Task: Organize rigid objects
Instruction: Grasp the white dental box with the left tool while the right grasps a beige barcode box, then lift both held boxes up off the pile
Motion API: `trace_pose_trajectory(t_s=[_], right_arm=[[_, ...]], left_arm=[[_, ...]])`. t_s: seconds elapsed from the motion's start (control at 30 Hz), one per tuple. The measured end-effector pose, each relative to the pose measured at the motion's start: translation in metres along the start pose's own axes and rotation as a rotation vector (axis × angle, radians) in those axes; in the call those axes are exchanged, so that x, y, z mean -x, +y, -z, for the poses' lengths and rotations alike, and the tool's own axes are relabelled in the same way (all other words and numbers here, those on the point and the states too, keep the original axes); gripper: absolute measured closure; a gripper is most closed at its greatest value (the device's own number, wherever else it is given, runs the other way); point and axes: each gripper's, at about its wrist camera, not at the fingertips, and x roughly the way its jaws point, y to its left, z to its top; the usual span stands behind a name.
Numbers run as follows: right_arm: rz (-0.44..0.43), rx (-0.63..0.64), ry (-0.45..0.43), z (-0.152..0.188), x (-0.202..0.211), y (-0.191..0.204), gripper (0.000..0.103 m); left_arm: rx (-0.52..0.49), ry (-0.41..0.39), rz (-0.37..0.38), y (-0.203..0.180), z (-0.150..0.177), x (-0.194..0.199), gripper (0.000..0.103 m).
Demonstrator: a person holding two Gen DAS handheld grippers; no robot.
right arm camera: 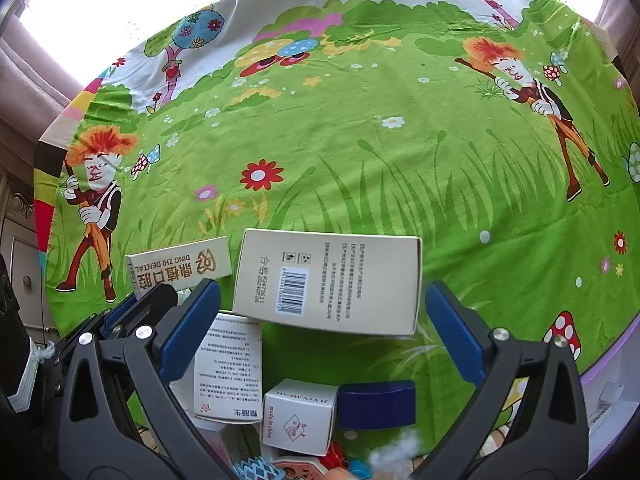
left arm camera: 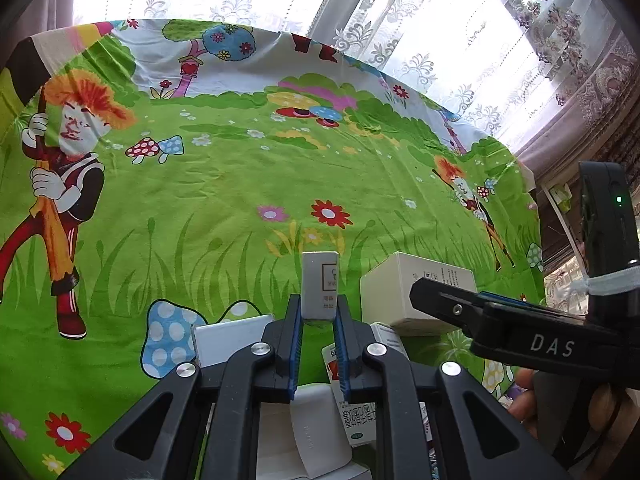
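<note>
My left gripper (left arm camera: pixel 319 312) is shut on a small white-grey box (left arm camera: pixel 320 284) and holds it upright above the green cartoon cloth (left arm camera: pixel 240 184). In the right wrist view the same box (right arm camera: pixel 180 266) shows gold print, with the left gripper at its near end. My right gripper (right arm camera: pixel 320 312) is open and empty, its blue pads either side of a large cream box with a barcode (right arm camera: pixel 332 280); that box also shows in the left wrist view (left arm camera: pixel 416 292). A white leaflet box (right arm camera: pixel 228 368), a small white box (right arm camera: pixel 300 416) and a dark blue box (right arm camera: pixel 376 404) lie below it.
More white boxes (left arm camera: pixel 228 344) lie under my left gripper. Small colourful items (right arm camera: pixel 304 468) sit at the near edge. The cloth's far part is bare. Lace curtains (left arm camera: pixel 440 20) hang behind the table. The table edge (right arm camera: pixel 616 344) runs at the right.
</note>
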Motion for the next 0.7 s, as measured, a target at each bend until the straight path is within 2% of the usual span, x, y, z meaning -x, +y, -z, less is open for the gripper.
trace_pose_trajectory(t_s=[0.23,0.6,0.7], right_arm=[[0.045,-0.001,0.000,-0.003,-0.013,0.004,0.001],[0.044,0.042,-0.021,-0.003,-0.010,0.014,0.000],[0.047,0.032,0.000,-0.002,-0.017,0.013,0.000]], left_arm=[[0.018,-0.013,0.014,0.004,0.003,0.005,0.087],[0.042,-0.030,0.023,0.005,0.006,0.011,0.087],[0.044,-0.033,0.022,0.005,0.007,0.013,0.087]])
